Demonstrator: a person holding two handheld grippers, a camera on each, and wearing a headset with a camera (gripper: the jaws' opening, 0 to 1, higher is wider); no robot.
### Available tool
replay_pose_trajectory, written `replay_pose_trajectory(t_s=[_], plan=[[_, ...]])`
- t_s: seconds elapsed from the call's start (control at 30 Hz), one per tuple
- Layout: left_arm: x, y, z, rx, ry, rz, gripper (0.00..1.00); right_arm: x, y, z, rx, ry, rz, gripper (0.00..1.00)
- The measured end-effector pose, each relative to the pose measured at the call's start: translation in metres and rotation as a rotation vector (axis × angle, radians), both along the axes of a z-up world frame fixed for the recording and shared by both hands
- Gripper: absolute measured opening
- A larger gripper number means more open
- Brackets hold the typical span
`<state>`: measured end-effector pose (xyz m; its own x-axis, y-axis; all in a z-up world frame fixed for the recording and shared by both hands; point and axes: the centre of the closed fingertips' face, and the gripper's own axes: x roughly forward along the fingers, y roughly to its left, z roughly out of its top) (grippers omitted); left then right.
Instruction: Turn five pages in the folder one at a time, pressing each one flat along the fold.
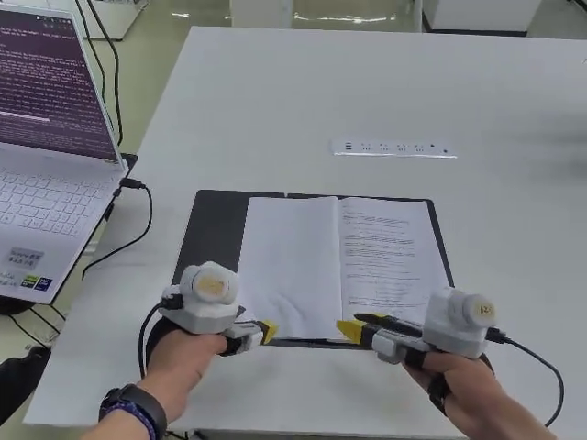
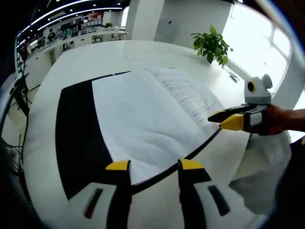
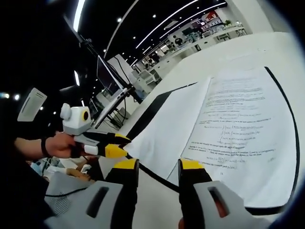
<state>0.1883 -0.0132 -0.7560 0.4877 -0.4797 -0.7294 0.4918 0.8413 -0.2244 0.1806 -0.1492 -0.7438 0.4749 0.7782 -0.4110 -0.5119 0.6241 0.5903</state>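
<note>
Black folder (image 1: pixel 213 234) open, long axis left-right; left hand-held gripper (image 1: pixel 267 331), right hand-held gripper (image 1: pixel 349 330) released.

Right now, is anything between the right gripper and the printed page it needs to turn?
Nothing visible. The right gripper sits open at the folder's near edge, with the printed page directly ahead.

black folder (image 1: pixel 213 229), open flat, white pages (image 1: pixel 335 266)
</note>
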Motion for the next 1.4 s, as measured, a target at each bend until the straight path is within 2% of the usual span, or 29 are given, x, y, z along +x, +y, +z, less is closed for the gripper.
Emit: replay_pose_trajectory(t_s=[0.3,0.6,0.63,0.73,0.77,0.87,1.0,1.07,1.2,1.4], plan=[[-0.004,0.002,0.016,-0.004,-0.021,-0.024,0.44,0.004,-0.027,0.014,-0.039,-0.053,-0.004,0.39],[0.002,0.012,0.052,-0.026,-0.107,-0.022,0.50,0.008,-0.058,0.036,-0.101,-0.134,-0.024,0.45],[0.004,0.013,0.057,-0.026,-0.121,-0.025,0.51,0.009,-0.062,0.039,-0.101,-0.140,-0.030,0.44],[0.006,0.016,0.068,-0.041,-0.137,-0.023,0.54,0.010,-0.072,0.048,-0.090,-0.150,-0.063,0.47],[0.007,0.016,0.074,-0.048,-0.157,-0.024,0.55,0.011,-0.076,0.052,-0.087,-0.160,-0.078,0.48],[0.008,0.019,0.083,-0.038,-0.189,-0.032,0.57,0.010,-0.085,0.059,-0.088,-0.174,-0.105,0.50],[0.009,0.023,0.095,-0.048,-0.222,-0.026,0.59,0.009,-0.097,0.064,-0.096,-0.188,-0.136,0.55],[0.007,0.024,0.101,-0.051,-0.236,-0.025,0.60,0.008,-0.104,0.064,-0.110,-0.180,-0.151,0.58],[0.005,0.027,0.107,-0.071,-0.248,0.008,0.62,0.003,-0.109,0.071,-0.130,-0.203,-0.161,0.62],[-0.008,0.023,0.113,-0.077,-0.260,0.018,0.66,-0.005,-0.114,0.077,-0.187,-0.227,-0.144,0.67]])
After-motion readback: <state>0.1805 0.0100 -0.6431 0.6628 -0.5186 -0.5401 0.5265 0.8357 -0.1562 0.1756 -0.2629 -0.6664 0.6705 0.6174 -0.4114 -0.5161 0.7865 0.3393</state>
